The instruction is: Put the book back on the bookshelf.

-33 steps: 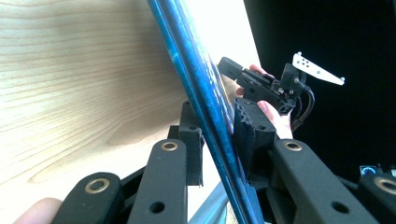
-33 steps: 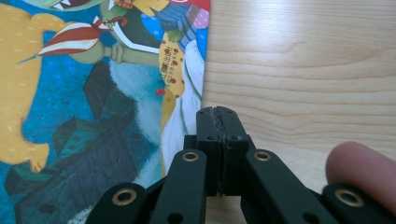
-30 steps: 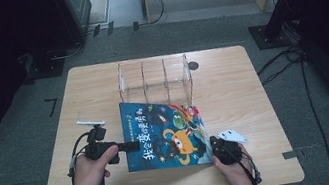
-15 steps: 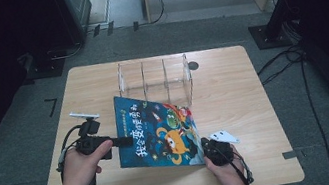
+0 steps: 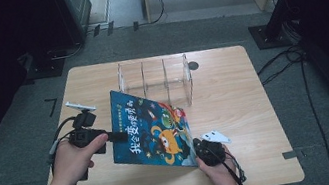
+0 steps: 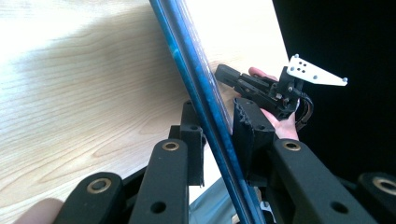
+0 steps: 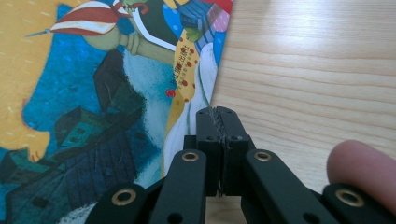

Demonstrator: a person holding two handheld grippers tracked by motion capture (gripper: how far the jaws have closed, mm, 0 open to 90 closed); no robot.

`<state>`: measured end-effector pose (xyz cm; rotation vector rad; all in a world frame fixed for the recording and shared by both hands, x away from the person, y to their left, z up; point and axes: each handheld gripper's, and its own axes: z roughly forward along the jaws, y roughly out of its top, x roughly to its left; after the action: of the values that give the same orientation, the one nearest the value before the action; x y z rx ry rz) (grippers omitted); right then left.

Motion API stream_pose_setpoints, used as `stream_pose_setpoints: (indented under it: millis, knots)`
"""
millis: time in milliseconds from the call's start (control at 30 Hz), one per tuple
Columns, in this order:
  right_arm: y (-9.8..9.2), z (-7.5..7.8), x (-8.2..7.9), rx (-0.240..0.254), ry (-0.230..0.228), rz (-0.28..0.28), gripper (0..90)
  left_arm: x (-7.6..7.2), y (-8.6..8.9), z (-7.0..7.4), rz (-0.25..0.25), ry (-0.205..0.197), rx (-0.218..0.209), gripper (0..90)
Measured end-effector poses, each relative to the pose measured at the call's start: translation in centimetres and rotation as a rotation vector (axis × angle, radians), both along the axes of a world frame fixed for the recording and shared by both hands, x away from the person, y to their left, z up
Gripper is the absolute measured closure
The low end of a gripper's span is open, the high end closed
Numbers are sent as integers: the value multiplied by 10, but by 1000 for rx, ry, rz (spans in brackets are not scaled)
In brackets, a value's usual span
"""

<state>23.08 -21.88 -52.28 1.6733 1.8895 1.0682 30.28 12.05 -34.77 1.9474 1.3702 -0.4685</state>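
A children's picture book with a blue cover is held tilted above the wooden table, its left side raised. My left gripper is shut on the book's left edge. In the left gripper view the book runs edge-on between the jaws of that gripper. My right gripper sits at the book's lower right corner, jaws shut. In the right gripper view, the right gripper has its jaws pressed together with nothing between them, right beside the cover's edge.
A clear plastic rack with several upright dividers stands behind the book at the table's far middle. A small dark round spot lies next to it. Bare wood spreads to the right of the book. Grey floor surrounds the table.
The left gripper has lifted the book's left edge, so the book stands steeper. The right gripper has slid a little left along the book's near corner.
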Motion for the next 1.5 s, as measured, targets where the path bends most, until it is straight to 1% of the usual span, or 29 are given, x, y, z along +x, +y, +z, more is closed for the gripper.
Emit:
stream_pose_setpoints:
  millis: [67, 167, 233, 300, 367, 467, 567, 767, 800, 967, 1100, 1167, 1267, 1367, 1433, 1500]
  knots:
    - [2, 0, 1, 9, 0, 9, 885, 1, 1, 3, 3, 9, 11, 757]
    - [5, 0, 1, 24, 2, 32, 844, 4, 4, 7, 4, 25, 25, 763]
    - [7, 0, 2, 30, 1, 42, 845, 5, 6, 9, 3, 33, 32, 765]
    - [10, 0, 2, 17, 2, 42, 862, 6, 7, 11, 3, 44, 38, 767]
    - [14, 0, 3, 9, 0, 43, 878, 6, 6, 13, -1, 45, 46, 767]
    - [18, 0, 4, 15, 4, 53, 889, 4, 4, 21, -11, 28, 69, 766]
    - [23, 0, 4, 6, 0, 62, 898, 3, 0, 27, -13, 12, 90, 762]
    - [27, 0, 5, 30, 8, 71, 898, 5, -2, 34, -23, 5, 119, 758]
    - [27, 0, 5, 27, 5, 74, 899, 5, -2, 35, -24, 3, 124, 757]
    - [31, 0, 6, 26, 6, 77, 899, 4, -4, 40, -49, -33, 150, 744]
    - [35, 0, 6, 30, 9, 84, 900, 3, -5, 46, -63, -42, 174, 742]
    - [38, 0, 7, 36, 10, 94, 899, 4, -5, 48, -55, -43, 179, 749]
    - [42, 0, 7, 40, 12, 112, 892, 5, -4, 51, -30, -28, 185, 762]
    - [41, 0, 7, 56, 16, 129, 842, 7, 0, 51, -14, -18, 181, 776]
    - [38, 0, 8, 76, 24, 148, 806, 8, 2, 52, -1, -16, 173, 789]
    - [35, 1, 7, 71, 26, 154, 787, 8, 2, 53, 1, -19, 164, 804]
